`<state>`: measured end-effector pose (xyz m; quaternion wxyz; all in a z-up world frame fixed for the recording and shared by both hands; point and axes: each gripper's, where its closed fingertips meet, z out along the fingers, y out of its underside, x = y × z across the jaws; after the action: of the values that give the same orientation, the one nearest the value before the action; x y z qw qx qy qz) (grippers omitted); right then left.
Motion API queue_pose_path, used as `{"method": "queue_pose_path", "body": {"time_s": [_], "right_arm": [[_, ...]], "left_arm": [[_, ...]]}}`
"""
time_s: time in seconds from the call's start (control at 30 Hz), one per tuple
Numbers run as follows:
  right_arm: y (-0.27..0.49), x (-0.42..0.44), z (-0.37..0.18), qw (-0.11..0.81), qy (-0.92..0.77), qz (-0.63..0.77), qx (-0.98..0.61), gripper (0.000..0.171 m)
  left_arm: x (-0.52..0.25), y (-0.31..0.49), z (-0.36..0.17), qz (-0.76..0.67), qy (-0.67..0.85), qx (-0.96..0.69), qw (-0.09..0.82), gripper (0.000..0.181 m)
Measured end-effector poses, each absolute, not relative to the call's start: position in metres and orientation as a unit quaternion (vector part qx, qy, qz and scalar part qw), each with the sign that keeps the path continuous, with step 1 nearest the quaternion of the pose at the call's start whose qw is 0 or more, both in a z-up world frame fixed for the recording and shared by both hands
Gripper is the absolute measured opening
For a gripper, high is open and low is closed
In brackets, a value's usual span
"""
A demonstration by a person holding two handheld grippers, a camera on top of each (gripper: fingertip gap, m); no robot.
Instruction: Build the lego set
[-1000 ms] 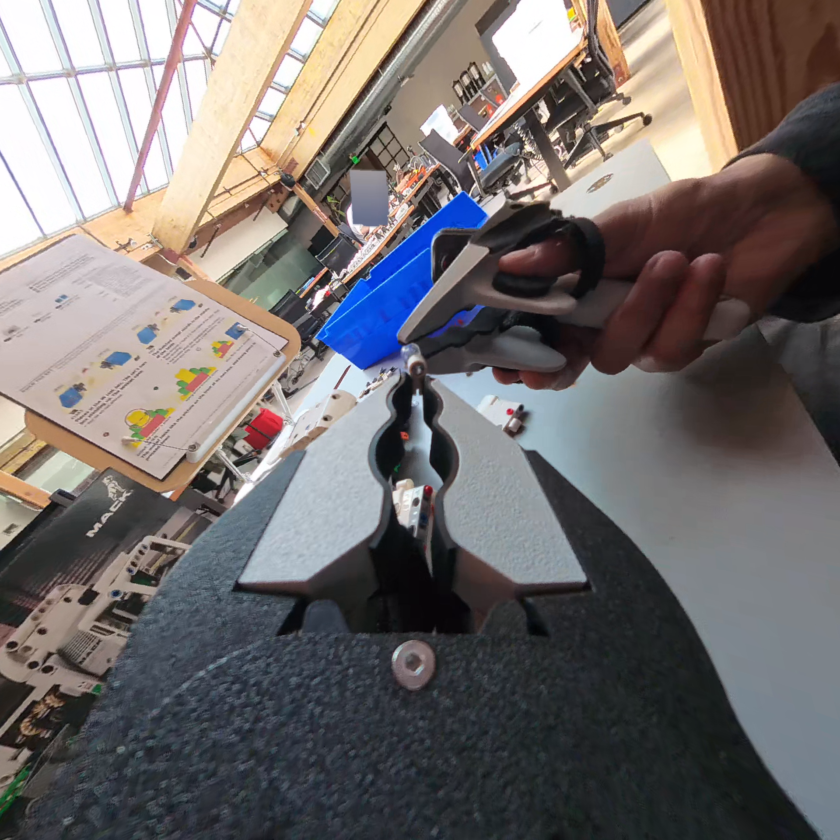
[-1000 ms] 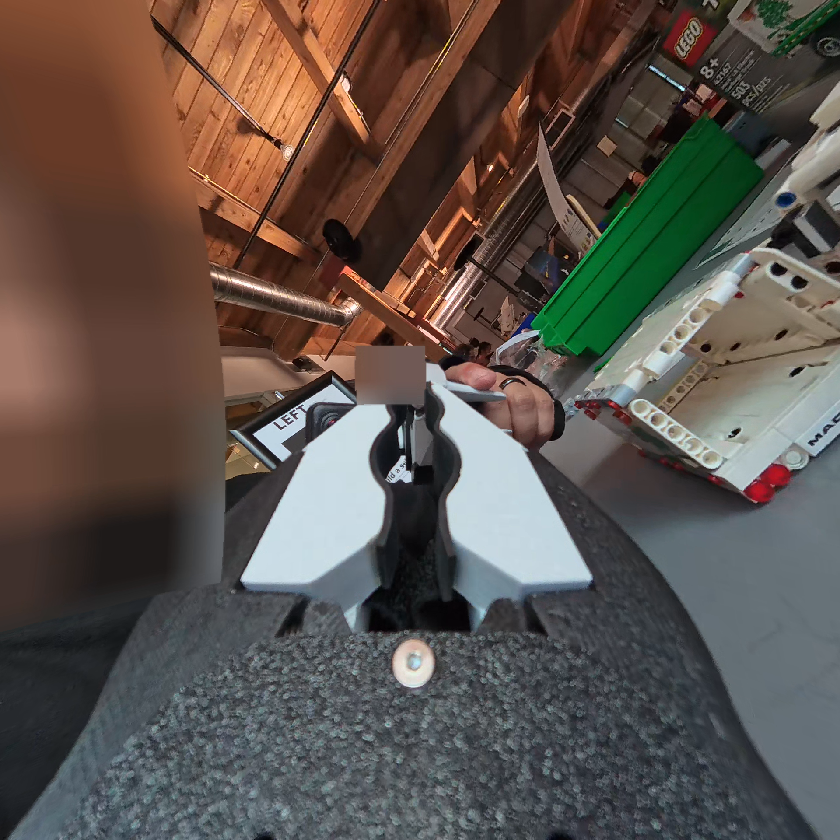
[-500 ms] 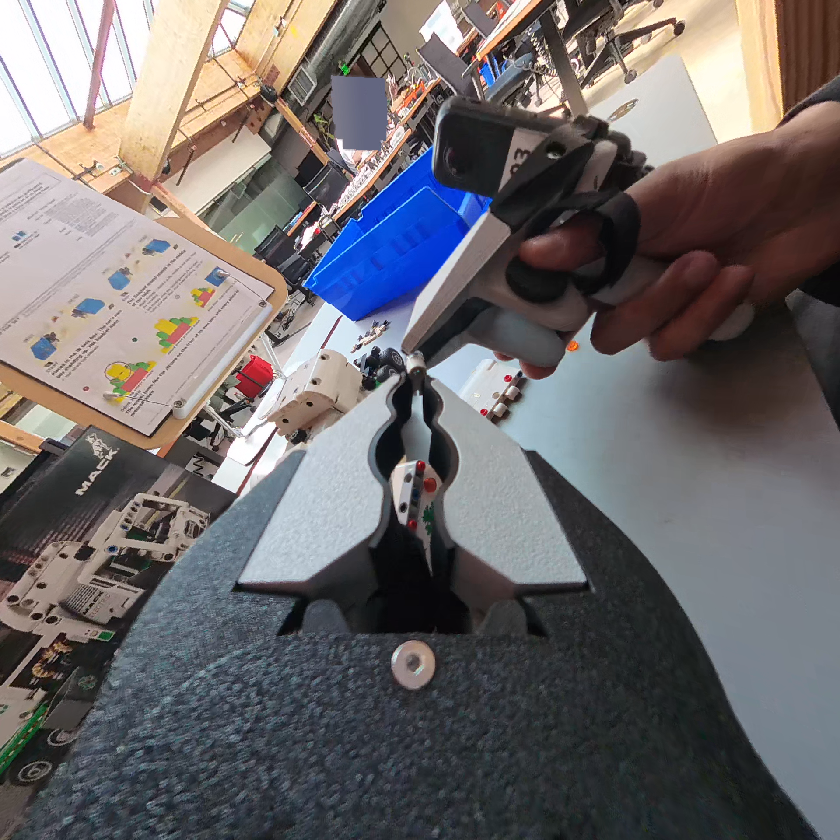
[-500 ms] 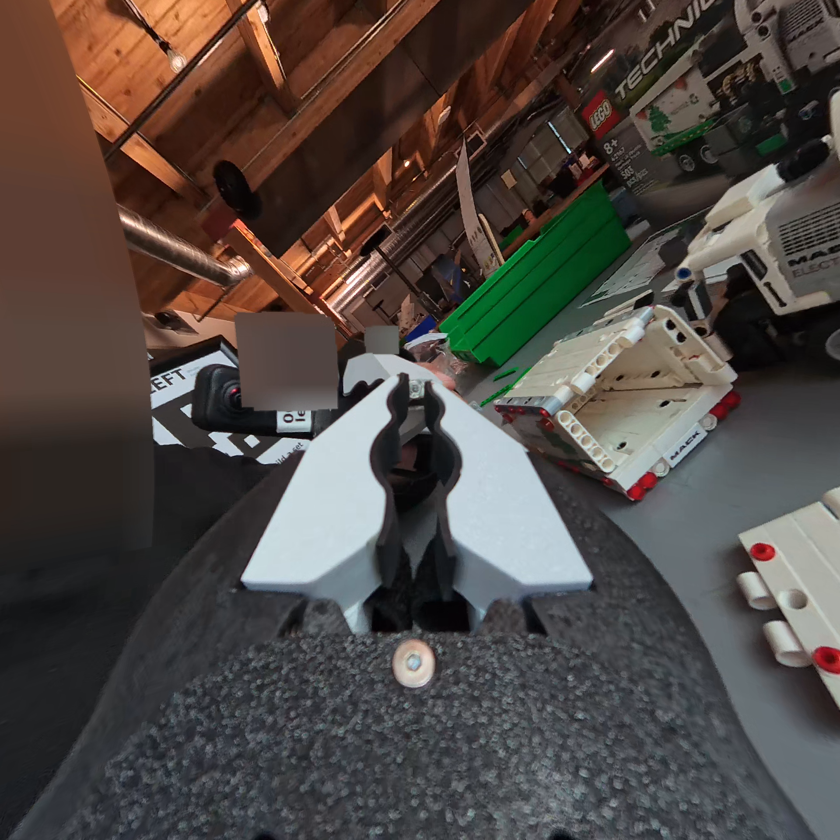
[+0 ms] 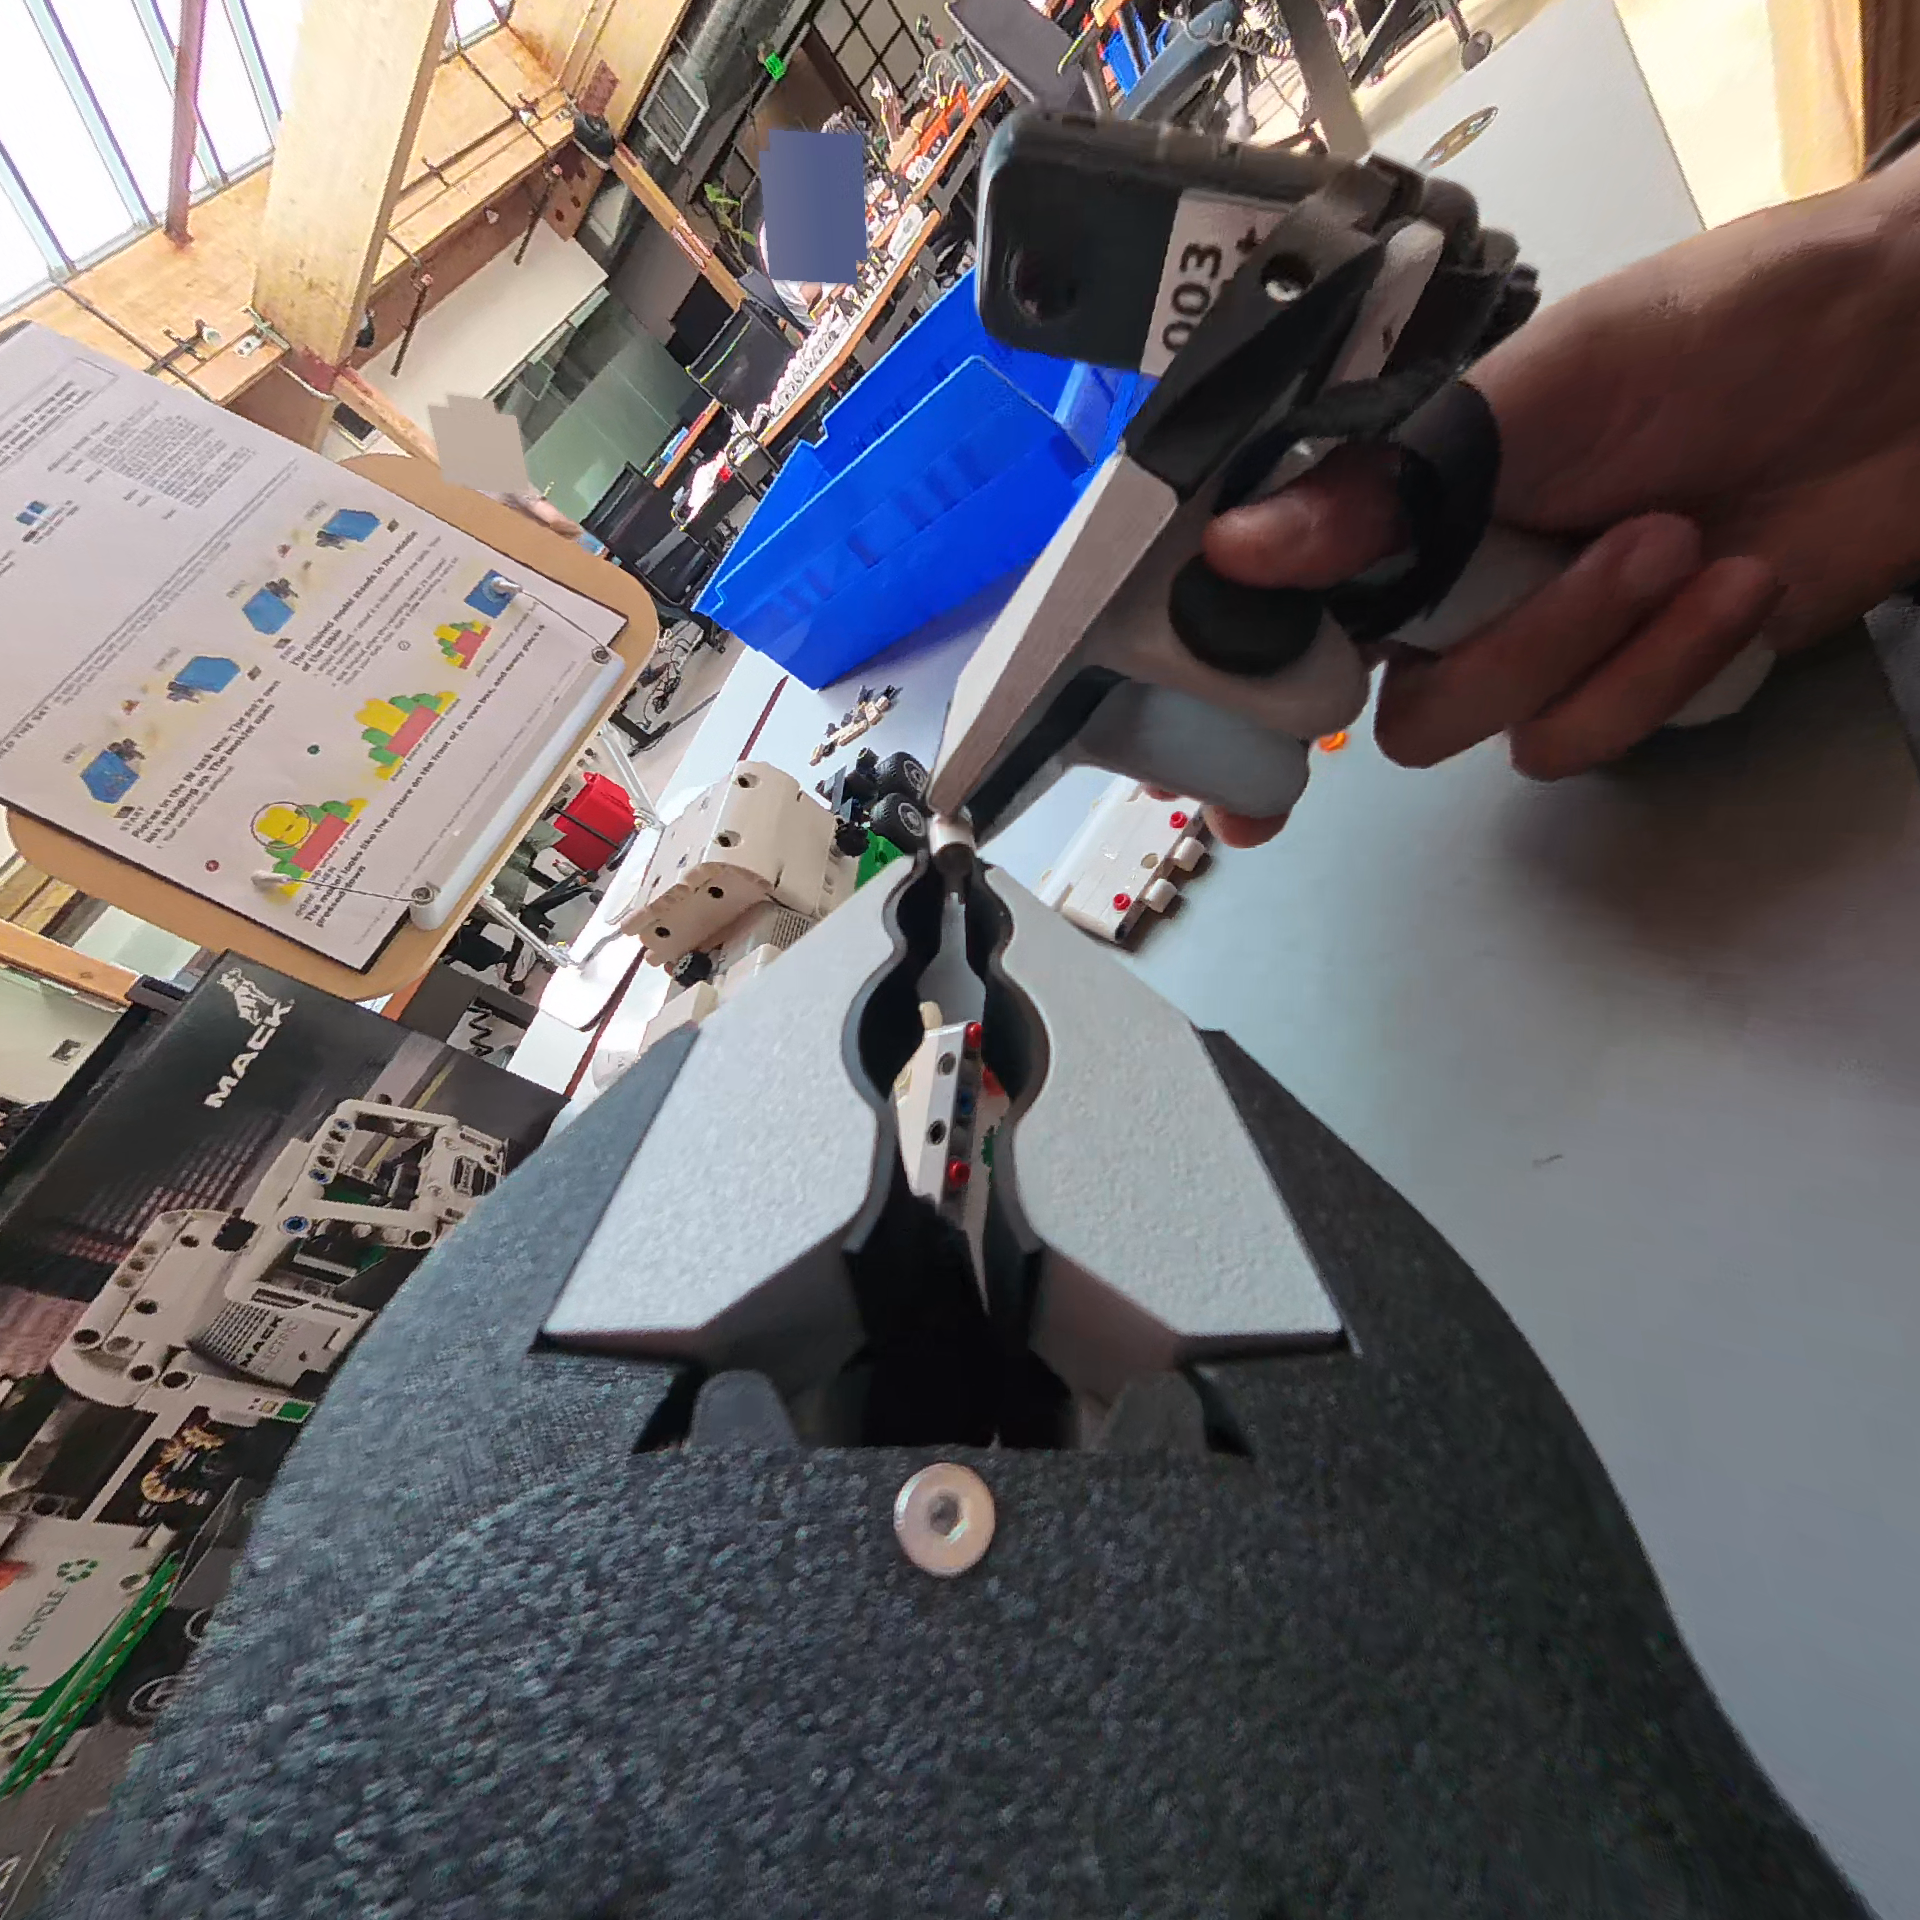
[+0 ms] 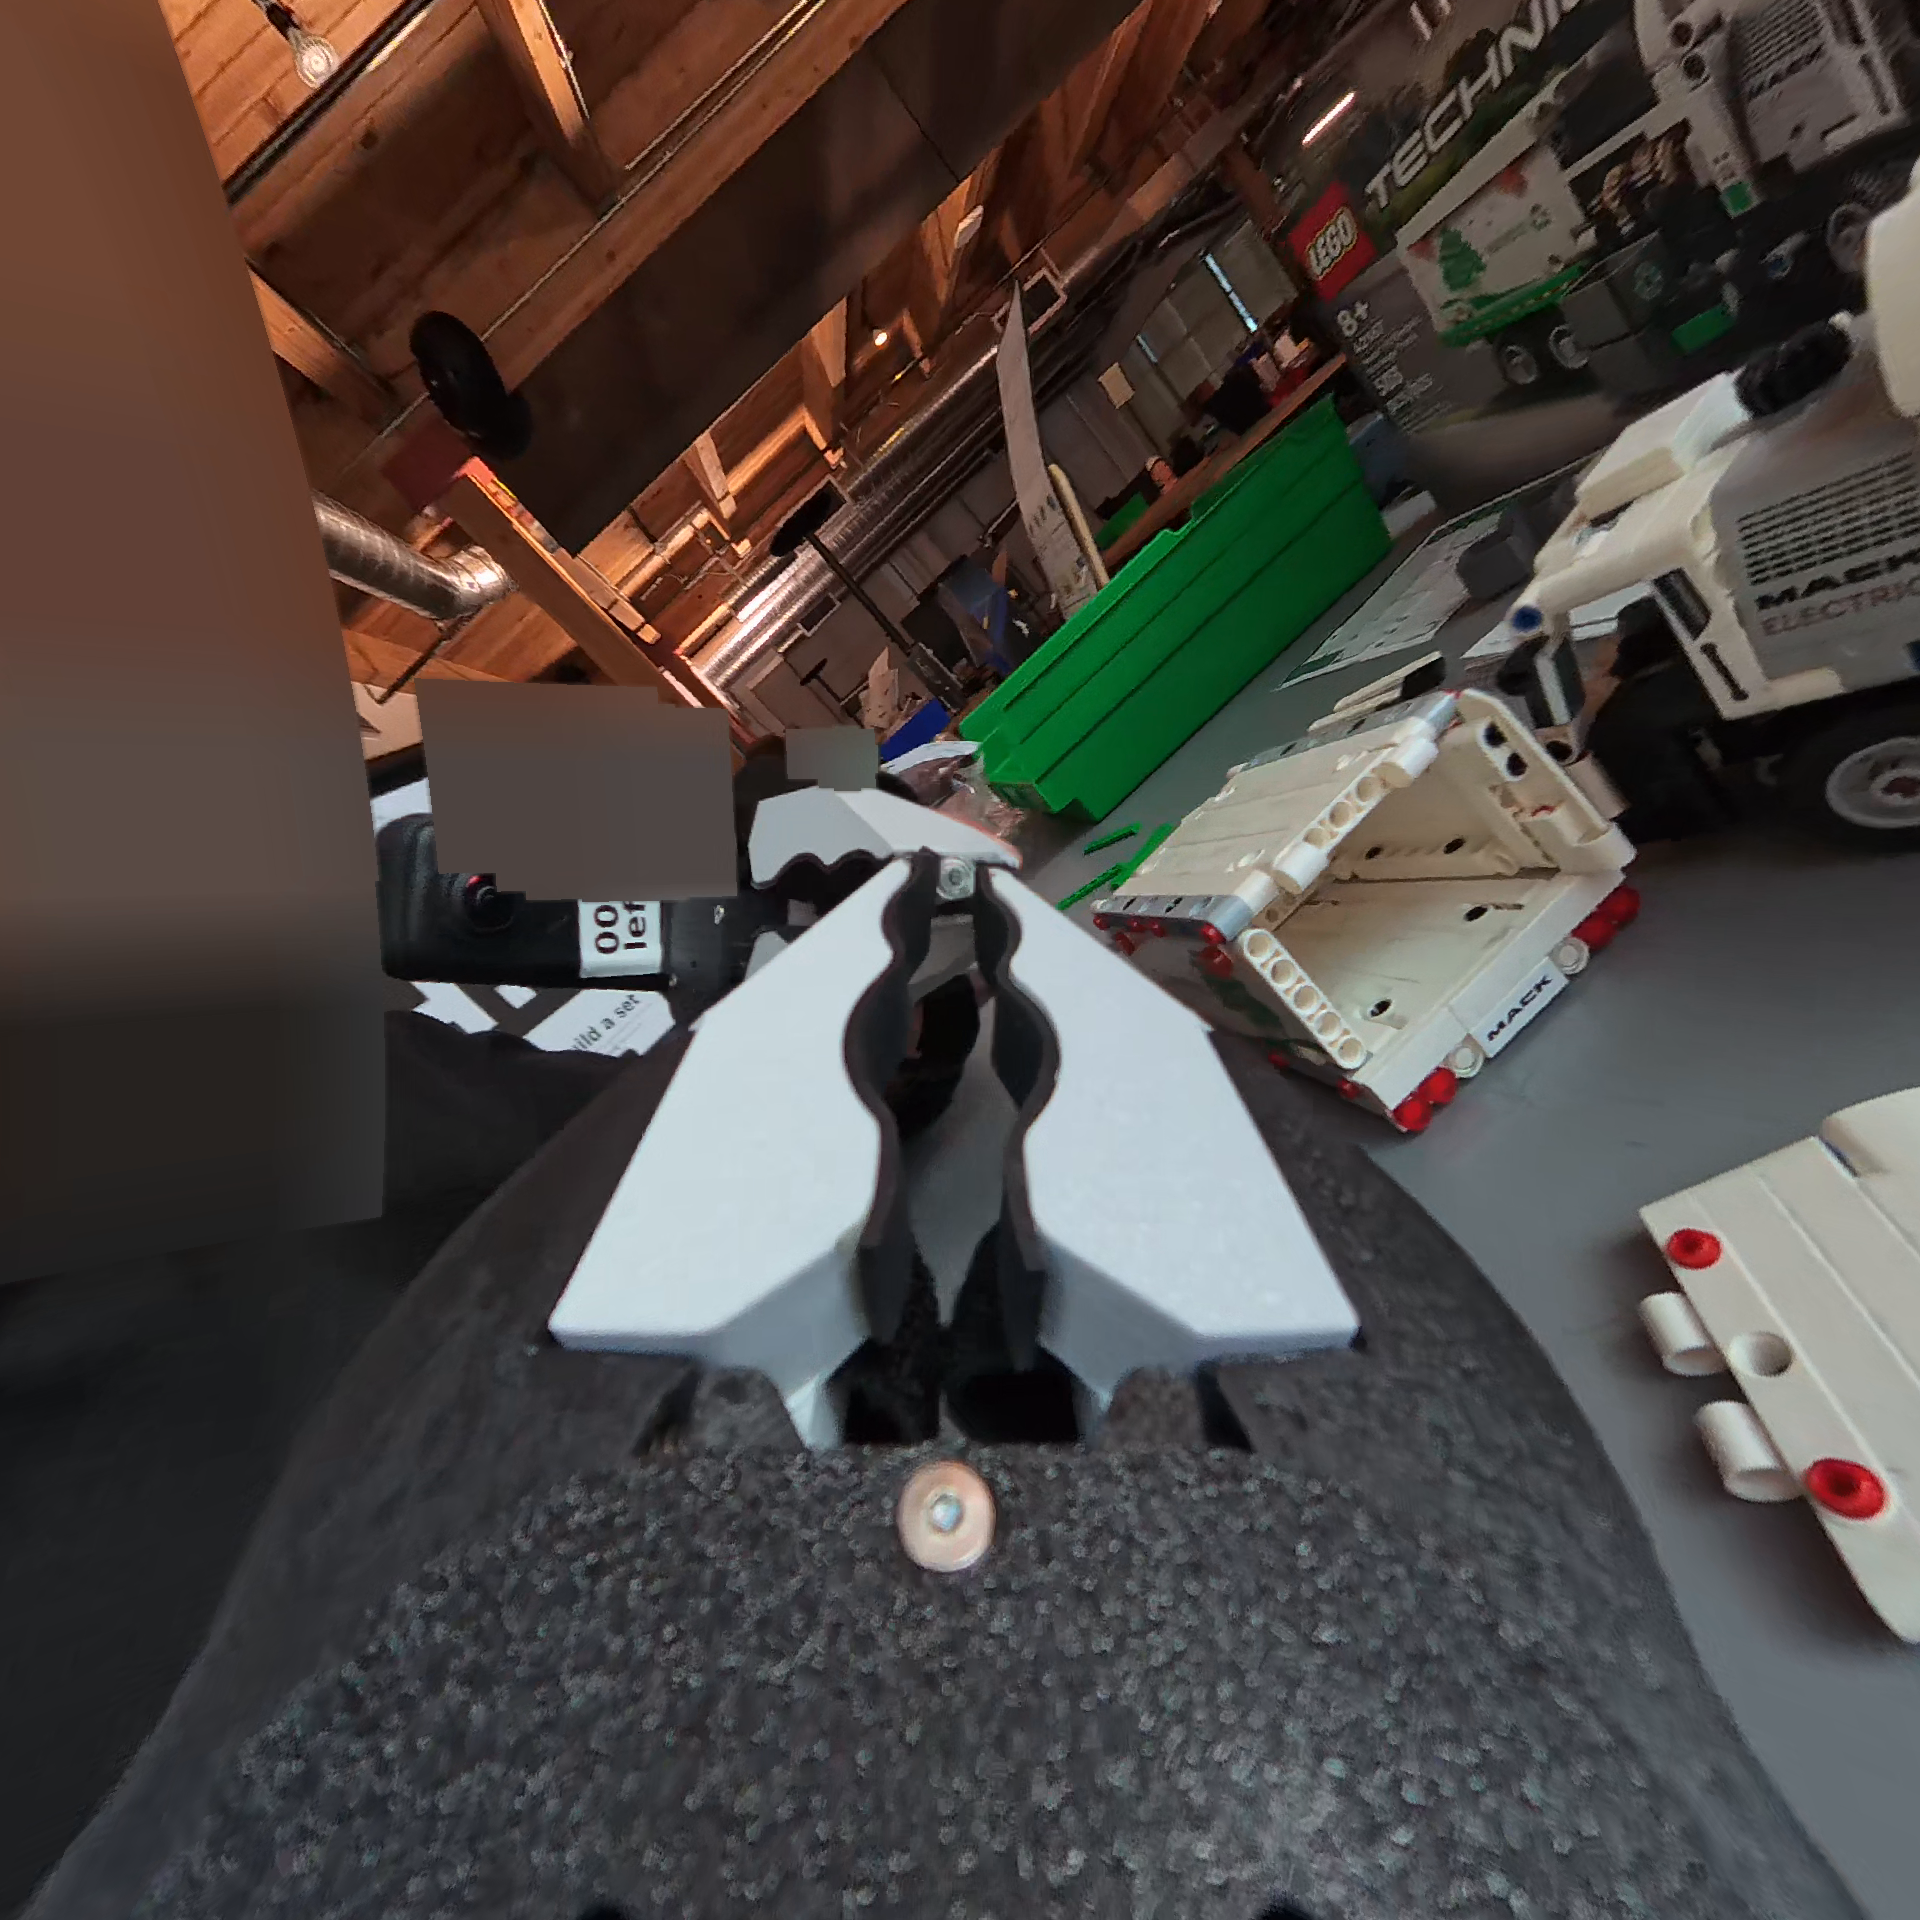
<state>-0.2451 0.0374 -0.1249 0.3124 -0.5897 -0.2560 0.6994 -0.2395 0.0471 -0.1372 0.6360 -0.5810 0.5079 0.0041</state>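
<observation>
My left gripper [image 5: 951, 868] and my right gripper [image 6: 948, 883] meet tip to tip above the grey table [image 5: 1558, 1143]. A small grey Lego piece [image 5: 951, 836] sits pinched at both pairs of tips; it also shows in the right wrist view [image 6: 952, 881]. Both jaws are nearly closed around it. A hand holds the right gripper [image 5: 940, 805] at the upper right of the left wrist view. The left gripper [image 6: 831, 842] shows just beyond my right tips. A white open Lego box body [image 6: 1382, 935] with red pins lies on the table to the right.
A white truck cab [image 6: 1766, 623], a white panel with red pins [image 6: 1818, 1351], green bins [image 6: 1195, 644] and the set's box [image 6: 1507, 208] are on the right side. A blue bin [image 5: 914, 520], an instruction board [image 5: 260, 644] and a white panel [image 5: 1132, 873] show in the left wrist view.
Both grippers stayed tip to tip on the small piece while tilting down toward the table. The right gripper's camera end swung up, and more of the white Lego parts came into view.
</observation>
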Motion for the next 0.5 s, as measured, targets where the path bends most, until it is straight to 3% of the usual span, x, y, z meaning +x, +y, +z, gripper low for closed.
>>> {"method": "queue_pose_path", "body": {"time_s": [0.5], "right_arm": [[0.039,-0.249,-0.137,0.461,-0.376,0.484,-0.642,0.019]], "left_arm": [[-0.24,0.051,-0.148,0.063,0.527,-0.58,0.618,0.002]]}}
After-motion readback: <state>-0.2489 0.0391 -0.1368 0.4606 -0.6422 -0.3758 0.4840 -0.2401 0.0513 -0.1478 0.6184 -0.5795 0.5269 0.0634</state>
